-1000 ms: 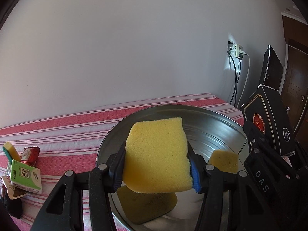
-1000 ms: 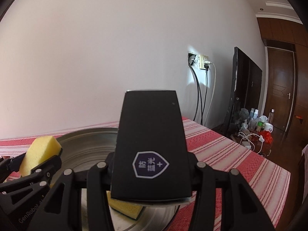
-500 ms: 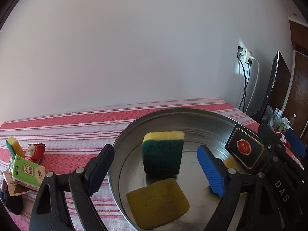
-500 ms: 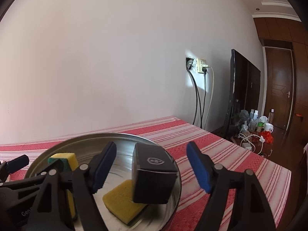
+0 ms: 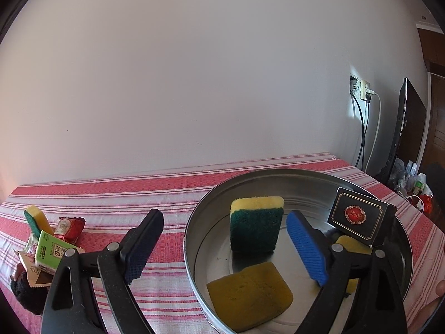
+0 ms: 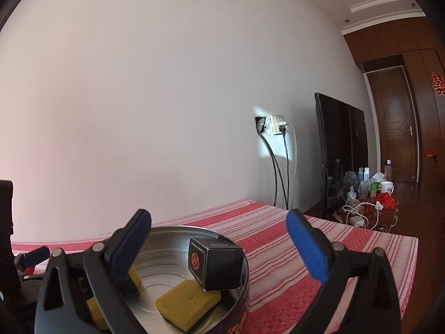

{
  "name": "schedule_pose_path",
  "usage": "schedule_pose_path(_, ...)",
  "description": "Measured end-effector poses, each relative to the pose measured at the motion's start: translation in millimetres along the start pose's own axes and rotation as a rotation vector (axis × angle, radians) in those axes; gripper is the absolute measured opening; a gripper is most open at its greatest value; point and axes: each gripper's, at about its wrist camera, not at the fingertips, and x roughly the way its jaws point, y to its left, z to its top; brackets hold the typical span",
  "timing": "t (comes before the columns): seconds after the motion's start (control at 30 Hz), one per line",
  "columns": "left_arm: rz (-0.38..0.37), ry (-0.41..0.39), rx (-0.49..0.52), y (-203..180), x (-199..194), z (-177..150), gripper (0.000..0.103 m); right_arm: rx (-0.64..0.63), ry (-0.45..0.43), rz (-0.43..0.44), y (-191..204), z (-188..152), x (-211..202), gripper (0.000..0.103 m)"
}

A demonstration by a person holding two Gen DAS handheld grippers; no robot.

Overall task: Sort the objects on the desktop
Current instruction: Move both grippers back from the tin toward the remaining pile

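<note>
A round metal tin (image 5: 194,222) stands on the red striped cloth. Inside it, a green-and-yellow sponge (image 5: 256,222) stands upright and a yellow sponge (image 5: 250,297) lies flat in front. My left gripper (image 5: 226,246) is open at the tin's near rim, holding nothing. A black box (image 5: 361,220) with a red emblem sits tilted over another yellow sponge (image 5: 350,246) by the tin's right wall. In the right wrist view the black box (image 6: 214,264) lies free in the tin (image 6: 244,267) above a sponge (image 6: 186,303). My right gripper (image 6: 218,239) is opening, its pads clear of the box.
At the left of the cloth lies a small pile: a green packet (image 5: 52,253), a red packet (image 5: 69,228) and another sponge (image 5: 36,220). Wall socket cables (image 6: 278,167) and a dark screen (image 6: 339,161) stand beyond the table's right end.
My left gripper opened and let the sponge go; it now stands in the tin. My right gripper opened and the black box dropped out of it into the tin.
</note>
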Motion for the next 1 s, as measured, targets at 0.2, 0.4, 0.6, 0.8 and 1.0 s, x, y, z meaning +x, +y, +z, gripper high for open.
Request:
schedule_pose_path(0.2,0.022,0.001,0.018,-1.3,0.5,-2.6,0.092,0.084,0.043,0.015,-13.2,1.2,5.6,0.1)
schedule_pose_path(0.4,0.034,0.002,0.018,2.8,-1.8,-6.2,0.092,0.082,0.036,0.017,-12.4,0.1,-2.1,0.1)
schedule_pose_path(0.6,0.039,0.004,-0.006,8.2,-7.9,-7.7,0.092,0.066,0.037,0.025,-5.9,-1.4,-9.0,0.1)
schedule_pose_path(0.8,0.045,0.005,-0.018,12.4,-13.8,-9.9,0.092,0.043,0.06,0.045,4.6,-3.9,-14.4,0.1)
schedule_pose_path(1.0,0.048,0.003,-0.036,22.7,-20.5,-13.6,0.092,-0.019,0.013,0.045,21.2,-5.2,-28.7,0.1)
